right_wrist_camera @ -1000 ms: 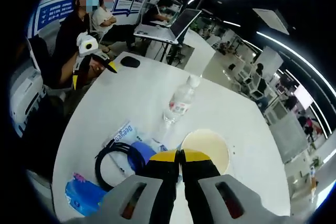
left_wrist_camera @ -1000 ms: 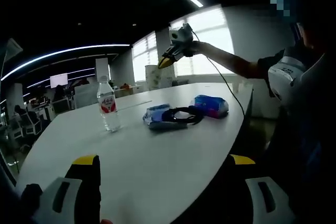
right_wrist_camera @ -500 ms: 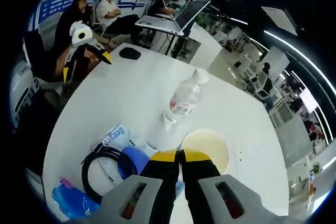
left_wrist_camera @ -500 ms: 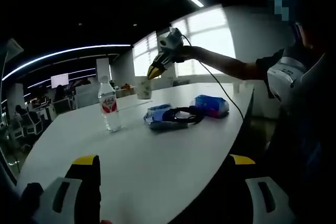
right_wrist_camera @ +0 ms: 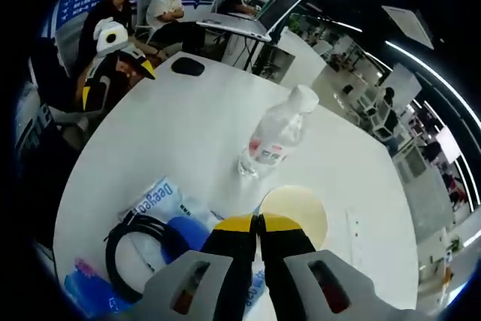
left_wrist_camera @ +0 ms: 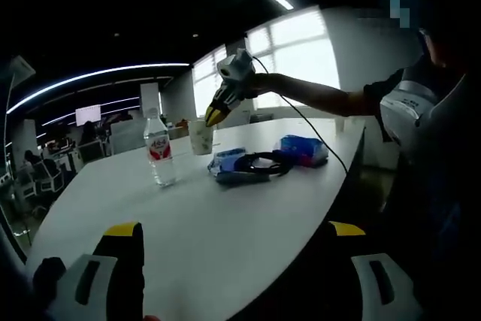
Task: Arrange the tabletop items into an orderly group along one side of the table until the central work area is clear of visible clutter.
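My right gripper [right_wrist_camera: 258,223] is shut on the rim of a cream paper cup [right_wrist_camera: 294,214]. In the left gripper view that right gripper [left_wrist_camera: 214,116] holds the cup [left_wrist_camera: 201,137] low over the table, just right of a clear water bottle [left_wrist_camera: 159,152]. I cannot tell whether the cup touches the table. The bottle [right_wrist_camera: 274,137] stands upright. Beside it lie a blue-white packet [right_wrist_camera: 154,201], a black cable coil [left_wrist_camera: 259,163] and a blue pack [left_wrist_camera: 303,150]. My left gripper [left_wrist_camera: 234,231] is open at the near table edge, holding nothing. It also appears as the left gripper [right_wrist_camera: 114,84] in the right gripper view.
The white oval table [left_wrist_camera: 225,216] has bare surface in front of the left gripper. A black mouse [right_wrist_camera: 188,66] lies near the far edge. A laptop [right_wrist_camera: 255,20] and seated people are beyond it. A person's arm [left_wrist_camera: 323,95] reaches over the table.
My right gripper has carried the cup down and toward the bottle. The left gripper has stayed where it was.
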Action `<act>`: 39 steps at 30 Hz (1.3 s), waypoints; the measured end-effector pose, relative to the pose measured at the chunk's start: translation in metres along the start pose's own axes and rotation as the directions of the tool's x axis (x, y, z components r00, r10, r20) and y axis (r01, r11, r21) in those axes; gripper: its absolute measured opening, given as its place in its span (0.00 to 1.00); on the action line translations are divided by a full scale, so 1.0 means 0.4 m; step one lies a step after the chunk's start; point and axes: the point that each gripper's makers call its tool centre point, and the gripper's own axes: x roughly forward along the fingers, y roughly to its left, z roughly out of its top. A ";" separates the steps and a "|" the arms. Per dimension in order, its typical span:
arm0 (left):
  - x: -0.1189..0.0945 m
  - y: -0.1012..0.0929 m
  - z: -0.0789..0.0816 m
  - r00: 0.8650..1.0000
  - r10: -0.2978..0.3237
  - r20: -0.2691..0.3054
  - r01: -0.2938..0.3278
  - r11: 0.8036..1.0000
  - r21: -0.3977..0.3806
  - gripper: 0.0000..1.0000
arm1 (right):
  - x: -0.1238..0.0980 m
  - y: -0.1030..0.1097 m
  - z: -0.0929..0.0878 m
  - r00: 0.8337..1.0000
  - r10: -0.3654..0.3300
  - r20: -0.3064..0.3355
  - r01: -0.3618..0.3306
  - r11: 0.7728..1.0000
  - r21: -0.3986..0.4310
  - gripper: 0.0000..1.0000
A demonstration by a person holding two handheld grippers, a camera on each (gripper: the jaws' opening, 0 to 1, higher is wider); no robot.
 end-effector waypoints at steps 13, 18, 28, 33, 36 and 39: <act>-0.023 0.013 0.002 1.000 0.006 0.006 -0.006 1.000 0.004 1.00 | 0.067 0.036 0.006 1.000 0.020 -0.017 -0.021 0.999 -0.029 0.00; -0.031 0.016 -0.004 1.000 0.014 0.005 -0.014 1.000 0.001 1.00 | 0.084 0.042 0.006 1.000 0.027 -0.012 -0.027 0.999 -0.025 0.00; -0.035 0.012 -0.014 1.000 0.019 0.003 -0.019 1.000 -0.003 1.00 | 0.108 0.050 0.005 0.999 0.035 -0.025 -0.036 0.999 -0.040 0.00; -0.039 0.011 -0.017 1.000 0.023 0.004 -0.023 1.000 -0.006 1.00 | 0.115 0.046 -0.002 0.999 0.033 -0.030 -0.034 0.999 -0.039 0.00; -0.038 0.009 -0.020 1.000 0.023 0.001 -0.023 1.000 -0.007 1.00 | 0.120 0.046 -0.005 0.999 0.032 -0.031 -0.033 0.999 -0.040 0.00; -0.038 0.008 -0.022 1.000 0.021 0.001 -0.021 1.000 -0.008 1.00 | 0.126 0.048 -0.004 0.999 0.035 -0.028 -0.036 0.999 -0.038 0.00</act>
